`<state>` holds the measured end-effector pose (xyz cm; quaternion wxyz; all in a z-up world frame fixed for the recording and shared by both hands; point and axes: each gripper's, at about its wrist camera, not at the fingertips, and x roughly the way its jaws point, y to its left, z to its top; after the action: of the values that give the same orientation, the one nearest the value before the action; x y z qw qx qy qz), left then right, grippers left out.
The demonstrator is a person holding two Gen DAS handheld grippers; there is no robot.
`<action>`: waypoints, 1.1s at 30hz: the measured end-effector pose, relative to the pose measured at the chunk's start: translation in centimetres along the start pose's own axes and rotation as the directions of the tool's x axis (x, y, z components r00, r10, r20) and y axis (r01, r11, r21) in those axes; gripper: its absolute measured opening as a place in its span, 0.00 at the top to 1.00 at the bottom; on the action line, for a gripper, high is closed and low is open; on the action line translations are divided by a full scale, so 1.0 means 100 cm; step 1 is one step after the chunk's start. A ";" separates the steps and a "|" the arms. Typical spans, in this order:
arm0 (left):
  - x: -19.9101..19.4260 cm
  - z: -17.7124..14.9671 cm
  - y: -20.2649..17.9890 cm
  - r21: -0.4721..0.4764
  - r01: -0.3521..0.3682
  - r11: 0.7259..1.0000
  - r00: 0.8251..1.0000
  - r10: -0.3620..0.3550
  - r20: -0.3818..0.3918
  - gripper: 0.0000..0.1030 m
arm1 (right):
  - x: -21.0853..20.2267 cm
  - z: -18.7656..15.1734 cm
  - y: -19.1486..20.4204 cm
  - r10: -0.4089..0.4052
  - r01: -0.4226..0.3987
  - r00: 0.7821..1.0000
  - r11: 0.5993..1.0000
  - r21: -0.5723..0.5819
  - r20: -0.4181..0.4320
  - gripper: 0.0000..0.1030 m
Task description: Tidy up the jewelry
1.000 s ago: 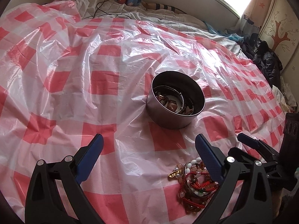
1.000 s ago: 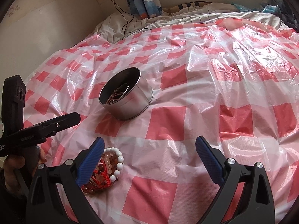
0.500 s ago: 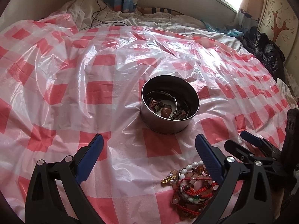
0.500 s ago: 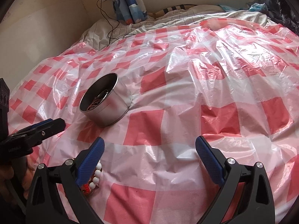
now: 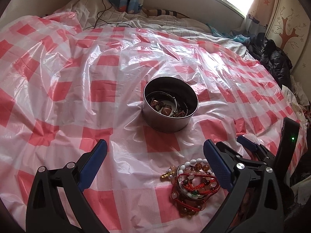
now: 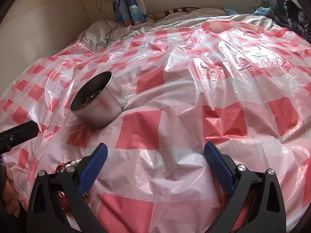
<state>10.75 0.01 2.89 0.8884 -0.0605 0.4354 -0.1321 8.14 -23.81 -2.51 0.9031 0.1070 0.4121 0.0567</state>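
Your round metal tin (image 5: 170,108) sits upright near the middle of the red-and-white checked plastic sheet (image 5: 97,91) spread over the bed. It already holds a bangle and some brown stone pieces, so it looks like the collecting place for everything else. What is left to sort is the heap of bead bracelets (image 5: 192,184), white, amber and red-corded, lying on the sheet towards its near edge, well apart from the tin and on your side of it.

Your left gripper (image 5: 155,167) hangs low over the sheet with its blue pads spread wide and nothing between them. The heap lies just inside its right-hand pad rather than centred, so you would likely need to shift right before closing. Your right gripper (image 6: 155,165) is likewise spread and empty, aimed at bare sheet with the heap tucked under its left finger (image 6: 91,167). In the left view it sits low, just right of the heap. Both tools point forward at a shallow downward tilt. Part of your left hand (image 6: 9,192) shows at the right view's lower left edge.

Mind the tangled cords: one pinch may lift several bracelets at once.
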 end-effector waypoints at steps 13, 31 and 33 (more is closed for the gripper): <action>0.002 -0.010 -0.014 0.013 0.024 1.000 0.999 -0.024 -0.026 0.08 | 0.001 -0.001 -0.002 0.016 -0.016 1.000 1.000 0.014 -0.005 0.07; 0.002 -0.009 -0.018 0.031 0.029 0.999 0.999 -0.028 -0.037 0.07 | 0.002 0.000 -0.002 0.014 -0.014 1.000 1.000 0.014 -0.007 0.07; 0.002 -0.009 -0.018 0.030 0.030 0.999 0.999 -0.029 -0.037 0.07 | 0.001 0.000 -0.002 0.015 -0.014 1.000 1.000 0.015 -0.007 0.07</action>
<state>9.79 -1.74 2.59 0.8791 -0.0509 0.4484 -0.1531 8.21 -23.95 -2.68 0.9004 0.1163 0.4148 0.0606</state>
